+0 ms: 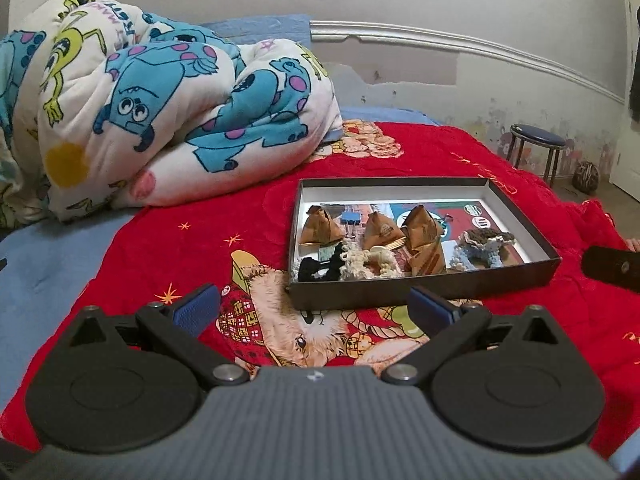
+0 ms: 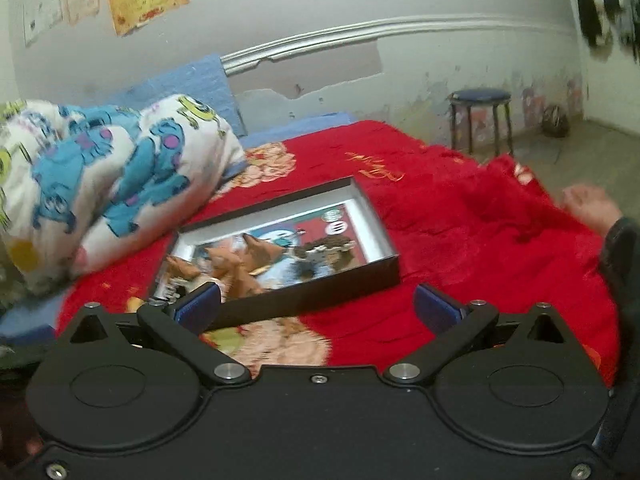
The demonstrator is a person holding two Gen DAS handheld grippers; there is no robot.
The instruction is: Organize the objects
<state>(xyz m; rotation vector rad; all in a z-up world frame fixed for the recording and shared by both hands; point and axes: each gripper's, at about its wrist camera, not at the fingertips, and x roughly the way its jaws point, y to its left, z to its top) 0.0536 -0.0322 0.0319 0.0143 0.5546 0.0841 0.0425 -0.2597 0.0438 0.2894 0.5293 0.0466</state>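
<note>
While both grippers are hovering released over the bed (image 1: 520, 168), the box (image 1: 420, 290) is sitting on it ahead of the left gripper (image 1: 314, 312), holding brown pouches (image 1: 320, 226), black scrunchie (image 1: 320, 270), cream scrunchie (image 1: 370, 264), blue crochet piece (image 1: 480, 248). Quilt (image 1: 168, 104) is lying left; stool (image 1: 538, 136) far right. Right gripper (image 2: 320, 312) is empty.

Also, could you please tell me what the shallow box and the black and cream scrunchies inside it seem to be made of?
Shallow box: probably cardboard, with matte dark outer walls, white inside and thin straight edges.
Black scrunchie: looks like knitted or crocheted yarn, going by its ruffled, loopy surface.
Cream scrunchie: the same soft yarn look, with frilly bunched loops.
</note>
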